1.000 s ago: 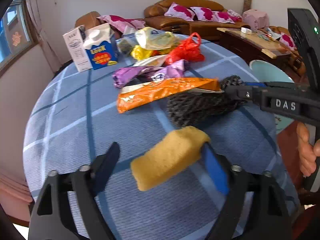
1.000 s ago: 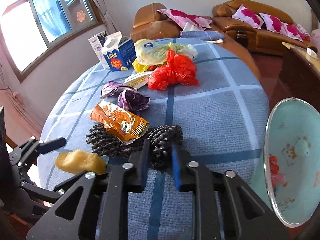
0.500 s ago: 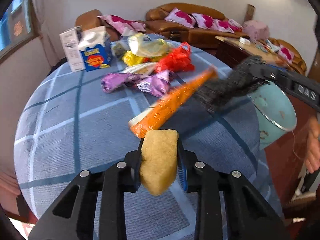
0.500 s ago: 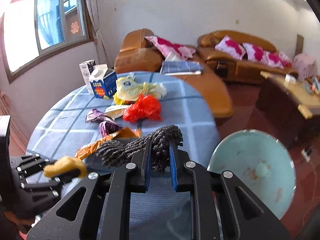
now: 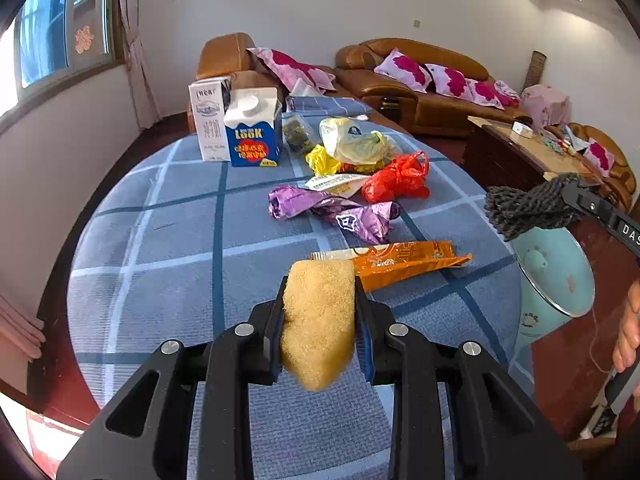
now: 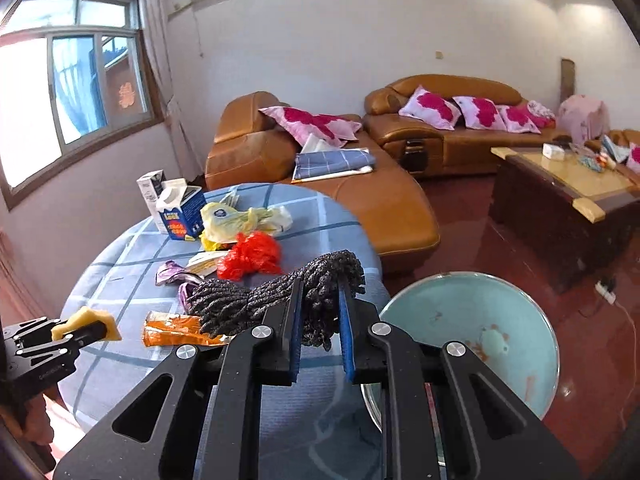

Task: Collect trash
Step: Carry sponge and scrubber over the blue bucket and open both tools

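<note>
1. Left claw (image 5: 320, 320): clamping a yellow sponge (image 5: 318, 320) between its blue pads, which are pressing into both sides. The sponge is hanging clear of the desk (image 5: 168, 240), probably lifted for carrying to the bin.

2. Right claw (image 6: 320, 332): gripping a dark scouring pad (image 6: 276, 296), a twisted wiry bundle. Most of the bundle is trailing out to the left of the fingers, off the desk. The claw is sitting between desk edge and bin, which suggests a drop-off is the step in hand. Letters "DAS" are showing on the claw arm in the left view.

3. Bin (image 6: 472, 344): a pale blue pail with a printed figure, standing on the red floor just beside the desk, mouth facing up. Judged the destination for all trash.

4. Orange wrapper (image 5: 400, 262): lying flat on the desk, just beyond the sponge. Its print is too warped to read.

5. Purple wrapper (image 5: 332, 208): crumpled, mid-desk, bearing a small white emblem, unreadable.

6. Red bag (image 5: 396, 180): bunched, touching a white packet (image 5: 336, 182) with fine print.

7. Yellow bags (image 5: 352, 146): heaped behind the red one.

8. Blue carton (image 5: 252, 132): upright at the far edge, reading "LOOK", screw cap on. A white carton (image 5: 208, 120) is standing beside it, touching; its print is too small to read.

Items 4 to 8 are still awaiting collection.
</note>
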Tool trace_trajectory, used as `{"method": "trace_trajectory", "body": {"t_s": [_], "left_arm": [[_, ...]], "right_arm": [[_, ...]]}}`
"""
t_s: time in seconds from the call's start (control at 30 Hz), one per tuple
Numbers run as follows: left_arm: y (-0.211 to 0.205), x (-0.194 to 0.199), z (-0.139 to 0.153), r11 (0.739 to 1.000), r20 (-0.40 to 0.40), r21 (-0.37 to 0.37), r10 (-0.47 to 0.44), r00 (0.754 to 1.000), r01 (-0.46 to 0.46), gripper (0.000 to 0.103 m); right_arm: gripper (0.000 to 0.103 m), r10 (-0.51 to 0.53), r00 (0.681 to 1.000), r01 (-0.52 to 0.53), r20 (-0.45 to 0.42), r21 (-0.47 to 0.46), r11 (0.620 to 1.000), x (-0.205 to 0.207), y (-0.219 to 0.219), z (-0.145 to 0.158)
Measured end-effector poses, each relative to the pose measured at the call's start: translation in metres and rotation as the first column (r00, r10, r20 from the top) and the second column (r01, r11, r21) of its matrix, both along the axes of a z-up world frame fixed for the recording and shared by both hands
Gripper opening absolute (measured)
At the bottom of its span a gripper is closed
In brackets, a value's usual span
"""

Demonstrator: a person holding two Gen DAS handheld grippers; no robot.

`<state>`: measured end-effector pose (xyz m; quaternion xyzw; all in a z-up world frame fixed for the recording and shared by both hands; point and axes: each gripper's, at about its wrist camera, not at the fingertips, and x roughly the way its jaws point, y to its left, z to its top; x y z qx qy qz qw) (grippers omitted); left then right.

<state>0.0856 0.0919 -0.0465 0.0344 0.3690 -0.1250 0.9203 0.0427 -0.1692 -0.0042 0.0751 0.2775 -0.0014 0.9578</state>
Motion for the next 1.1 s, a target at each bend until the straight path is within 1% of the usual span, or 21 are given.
{"method": "trace_trajectory", "body": {"t_s": [0.17, 0.33, 0.47, 0.67, 0.77, 0.9, 1.1], "left_arm": [[-0.009, -0.002, 0.005, 1.0, 0.008, 0.017, 0.008, 1.0, -0.008, 0.028], [-0.024, -0.008, 0.014, 1.0, 0.027, 0.025, -0.011, 1.0, 0.01, 0.028], [-0.044, -0.011, 0.022, 0.999, 0.048, 0.033, -0.037, 0.998, 0.035, 0.028], [-0.087, -0.015, 0.03, 0.993, 0.074, 0.066, -0.101, 0.992, 0.096, 0.028], [-0.108, -0.017, 0.033, 0.989, 0.078, 0.07, -0.136, 0.988, 0.131, 0.028], [-0.136, -0.02, 0.04, 0.984, 0.091, 0.076, -0.17, 0.981, 0.164, 0.028], [-0.177, -0.025, 0.041, 0.973, 0.087, 0.095, -0.221, 0.971, 0.212, 0.028]], "right_arm": [[0.017, -0.028, 1.0, 0.028, 0.007, -0.002, 1.0, -0.007, -0.01, 0.0], [0.017, -0.07, 0.997, 0.07, 0.017, -0.029, 0.997, -0.016, -0.02, -0.002], [0.017, -0.11, 0.994, 0.11, 0.014, -0.011, 0.994, -0.024, -0.038, -0.006], [0.017, -0.176, 0.984, 0.175, 0.008, 0.015, 0.984, -0.036, -0.068, -0.01], [0.017, -0.208, 0.978, 0.208, 0.01, 0.028, 0.978, -0.04, -0.08, -0.011], [0.017, -0.249, 0.968, 0.249, 0.017, 0.003, 0.969, -0.043, -0.091, -0.012], [0.017, -0.316, 0.949, 0.316, -0.018, 0.024, 0.948, -0.043, -0.116, -0.025]]}}
